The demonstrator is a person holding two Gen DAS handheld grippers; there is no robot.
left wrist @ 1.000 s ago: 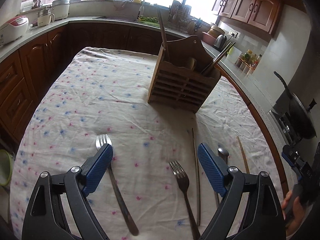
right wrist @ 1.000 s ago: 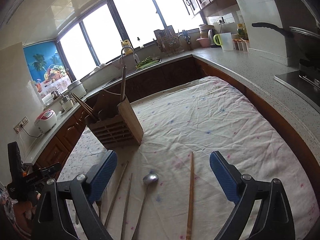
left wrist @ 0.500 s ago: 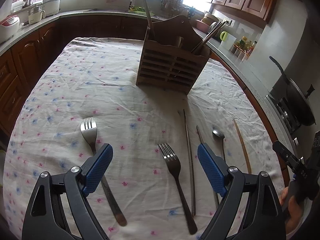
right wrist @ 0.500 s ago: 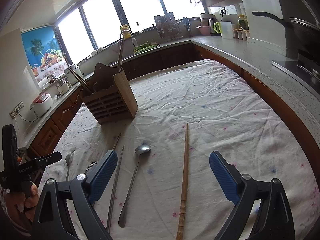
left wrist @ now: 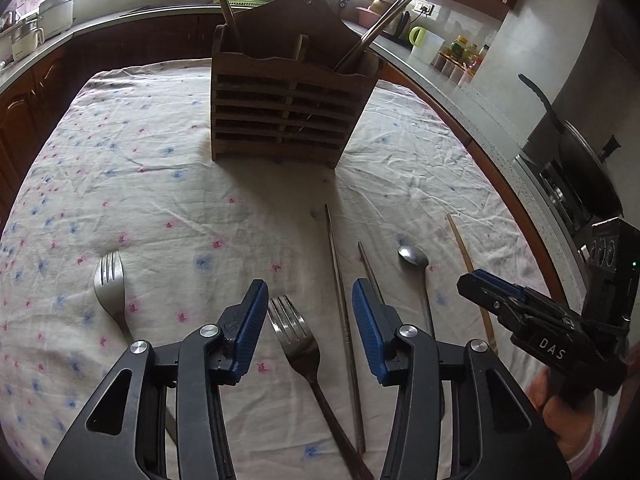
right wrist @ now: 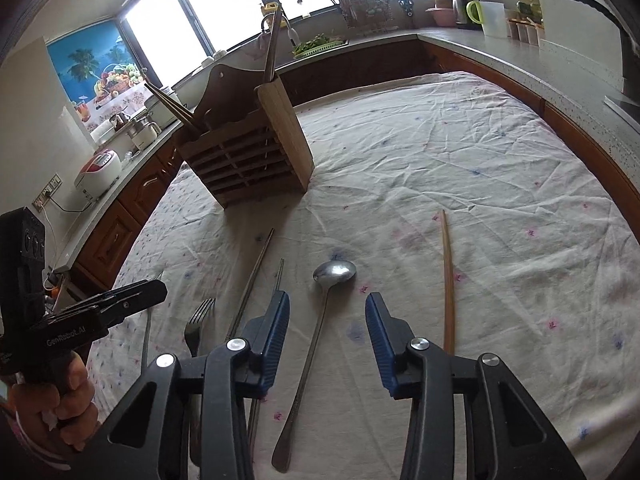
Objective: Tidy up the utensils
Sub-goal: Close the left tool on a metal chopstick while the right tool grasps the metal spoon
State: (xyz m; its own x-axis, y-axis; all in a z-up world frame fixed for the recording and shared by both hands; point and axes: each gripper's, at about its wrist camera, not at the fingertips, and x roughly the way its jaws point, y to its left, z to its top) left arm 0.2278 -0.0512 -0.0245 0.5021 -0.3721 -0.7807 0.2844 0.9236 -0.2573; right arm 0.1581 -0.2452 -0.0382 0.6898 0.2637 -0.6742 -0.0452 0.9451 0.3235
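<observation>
- The near fork [left wrist: 294,330] is now lying between the blue pads of the left gripper [left wrist: 308,320]; half a second ago that gripper's pads were spread much wider, taking in both this fork and the steel chopstick beside it. The jaws are narrowing but standing apart, touching nothing that I can see.
- The long-handled spoon [right wrist: 316,344] is likewise sitting between the pads of the right gripper [right wrist: 326,332], whose jaws are also closing in from a wider spread and staying apart, with the handle running down the gap.
- Both grippers are coming lower and nearer the cloth than a second ago, so I judge that each hand is lining up a pick: fork for the left, spoon for the right.
- Just right of the fork, two steel chopsticks [left wrist: 340,280] are lying lengthwise; the closer one risks being caught together with the fork.
- Further right, a wooden chopstick [right wrist: 447,280] is lying alone, and at the far left a second fork [left wrist: 110,288] is waiting.
- The wooden utensil holder [left wrist: 288,112] is standing at the far middle of the flowered tablecloth [left wrist: 160,184], already carrying a few sticks; the loose pieces are presumably going there.
- Nothing on the cloth is lifted yet, so most of the sorting is remaining.
</observation>
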